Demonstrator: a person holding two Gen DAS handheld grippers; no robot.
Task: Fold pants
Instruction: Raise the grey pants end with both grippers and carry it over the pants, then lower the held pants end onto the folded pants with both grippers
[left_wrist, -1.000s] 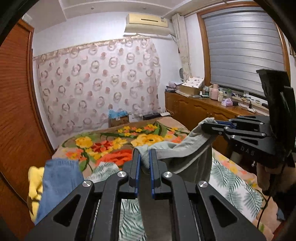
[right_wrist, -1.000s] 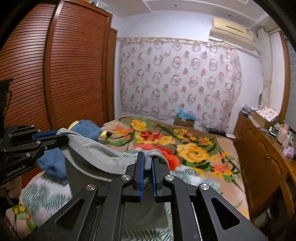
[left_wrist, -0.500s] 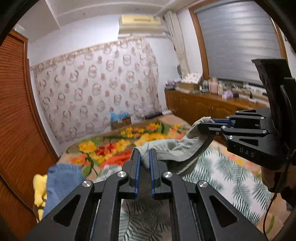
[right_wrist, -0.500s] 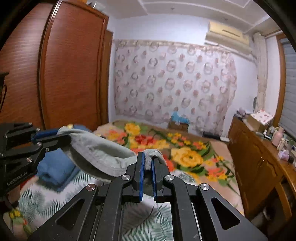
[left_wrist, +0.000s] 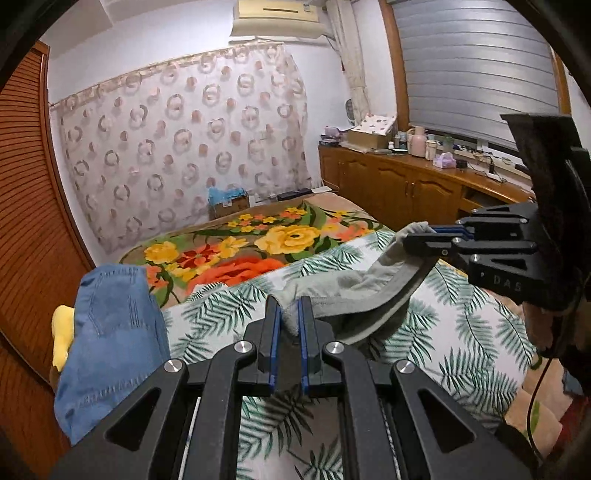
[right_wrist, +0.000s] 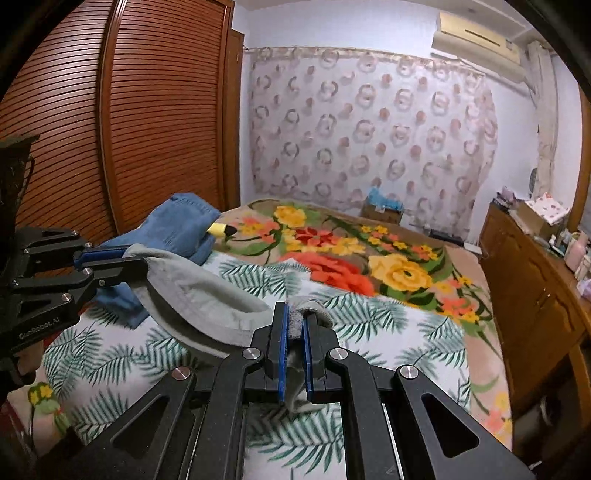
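Grey pants (left_wrist: 354, 291) hang by their waistband between my two grippers, above the bed. My left gripper (left_wrist: 288, 317) is shut on one end of the waistband. My right gripper (right_wrist: 294, 325) is shut on the other end. In the left wrist view the right gripper (left_wrist: 439, 240) shows at right, pinching the cloth. In the right wrist view the left gripper (right_wrist: 110, 258) shows at left, and the grey pants (right_wrist: 199, 295) sag between the two. The legs below are hidden by the gripper bodies.
The bed has a palm-leaf sheet (left_wrist: 436, 332) and a flowered blanket (right_wrist: 347, 258) beyond. Blue jeans (left_wrist: 110, 332) lie at the bed's left edge on something yellow (left_wrist: 61, 332). A wooden wardrobe (right_wrist: 110, 129) stands left, a wooden cabinet (left_wrist: 406, 184) right.
Both grippers have come down toward the bed and drawn further apart, with the waistband stretched longer between them. Both stay shut on the pants.
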